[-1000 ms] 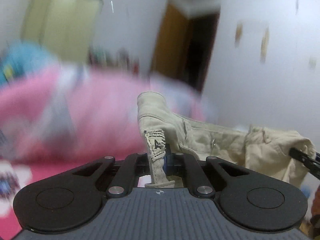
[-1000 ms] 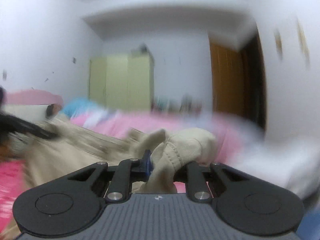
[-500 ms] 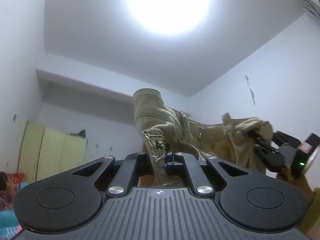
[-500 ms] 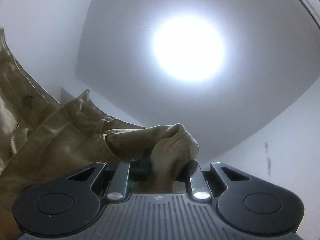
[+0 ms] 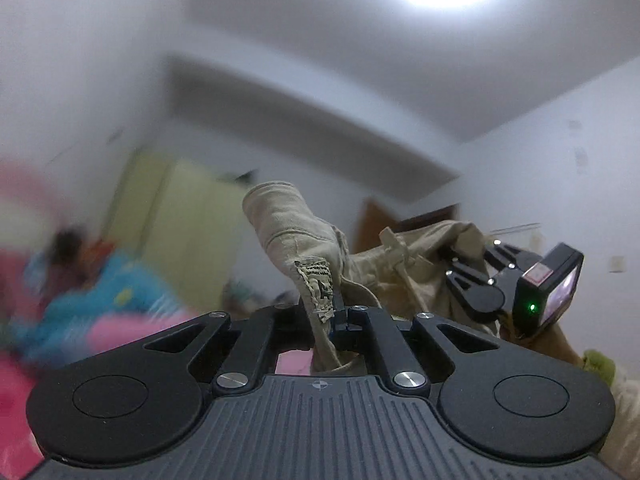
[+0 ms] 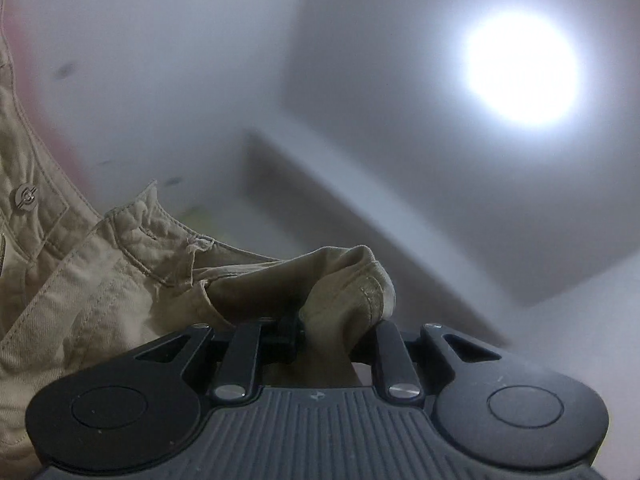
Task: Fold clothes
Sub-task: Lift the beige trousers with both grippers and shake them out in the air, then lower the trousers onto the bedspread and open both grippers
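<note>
Both tongs are clamped on one pair of tan trousers (image 5: 404, 268), held up in the air between them.

Left tongs (image 5: 334, 316): jaws pressed fully together at lower centre of the left wrist view, pinching a narrow strip of the waistband. A small woven label (image 5: 318, 286) hangs on the cloth just above the pinch. A rolled end of fabric stands up above the jaws, pointing toward the upper middle of the frame.

Right tongs (image 6: 332, 332): jaws part-way closed on a thicker bunched fold of the same trousers (image 6: 120, 280), cloth filling the gap between the fingers. From there the cloth spreads to the left edge of that frame; a metal button (image 6: 26, 197) shows at far left.

In the left wrist view the right tongs (image 5: 460, 268) appear at right of centre, cloth in their grip, green light lit on the unit behind.

Background, blurred: ceiling lamp (image 6: 520, 68) upper right, pale green wardrobe (image 5: 176, 232) left of centre, pink bedding (image 5: 120, 332) lower left, brown door (image 5: 372, 224) behind the cloth.
</note>
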Tool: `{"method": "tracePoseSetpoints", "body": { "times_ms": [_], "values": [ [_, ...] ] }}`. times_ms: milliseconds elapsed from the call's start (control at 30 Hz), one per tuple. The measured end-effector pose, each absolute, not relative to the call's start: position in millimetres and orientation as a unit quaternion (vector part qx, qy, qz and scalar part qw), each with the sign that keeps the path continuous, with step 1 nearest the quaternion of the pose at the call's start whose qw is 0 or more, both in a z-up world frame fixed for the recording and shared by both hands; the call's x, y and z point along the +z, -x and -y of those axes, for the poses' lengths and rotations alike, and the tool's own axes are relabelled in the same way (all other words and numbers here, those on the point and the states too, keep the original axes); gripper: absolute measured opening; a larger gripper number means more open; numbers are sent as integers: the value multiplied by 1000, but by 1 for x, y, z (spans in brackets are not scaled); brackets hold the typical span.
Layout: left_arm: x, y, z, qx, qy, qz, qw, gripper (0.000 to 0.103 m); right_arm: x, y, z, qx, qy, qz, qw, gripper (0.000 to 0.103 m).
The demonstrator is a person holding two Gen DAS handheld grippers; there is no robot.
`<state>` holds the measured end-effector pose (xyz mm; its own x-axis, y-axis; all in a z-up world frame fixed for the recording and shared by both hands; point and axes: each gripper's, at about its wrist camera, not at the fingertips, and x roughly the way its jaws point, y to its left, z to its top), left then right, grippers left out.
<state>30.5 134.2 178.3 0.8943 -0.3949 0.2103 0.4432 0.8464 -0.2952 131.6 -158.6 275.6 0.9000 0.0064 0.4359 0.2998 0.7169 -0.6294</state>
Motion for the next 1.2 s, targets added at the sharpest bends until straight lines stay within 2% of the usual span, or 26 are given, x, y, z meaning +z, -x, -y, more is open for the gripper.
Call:
{"method": "tracePoseSetpoints", "body": {
  "times_ms": [167,267,367,567,667,733,833,900,933,967,1000,1033,1067,1100,1167,1200],
  "values": [
    [60,-41,-174,-102,226,15,969,4,177,-200,80,18,385,145,911,17],
    [9,-42,-203,-16,236,-11,972,4,120,-243,20,85,408,100,903,17],
    [-22,-53,-231,50,237,-35,970,4,78,-273,-45,142,422,78,892,17],
    [-37,-52,-292,157,240,-29,958,4,24,-332,-155,234,392,50,888,17],
    [-55,-51,-308,208,245,-57,945,4,-4,-356,-200,284,369,16,885,17],
    [-69,-53,-316,240,251,-87,934,4,-25,-376,-226,313,354,-20,881,17],
    [-95,-68,-342,259,283,-145,912,7,-71,-392,-242,366,340,-115,859,19],
    [-108,-74,-360,259,318,-166,897,11,-109,-400,-266,364,378,-154,837,26],
    [-110,-74,-364,257,325,-165,895,16,-117,-397,-269,354,404,-153,830,28],
    [-111,-73,-368,255,332,-164,893,22,-118,-394,-269,348,420,-141,826,35],
    [-112,-72,-371,254,337,-163,892,26,-116,-391,-268,348,425,-136,825,50],
    [-110,-71,-370,255,338,-161,892,28,-106,-391,-262,351,421,-138,825,58],
    [-112,-72,-372,256,340,-160,891,30,-93,-390,-251,358,408,-141,828,74],
    [-112,-71,-373,261,343,-157,889,32,-80,-390,-240,364,396,-144,831,85],
    [-112,-69,-374,270,351,-149,884,47,-47,-390,-214,379,362,-165,835,99],
    [-109,-66,-373,273,353,-138,884,50,-37,-395,-215,386,342,-177,838,101]
  ]
}}
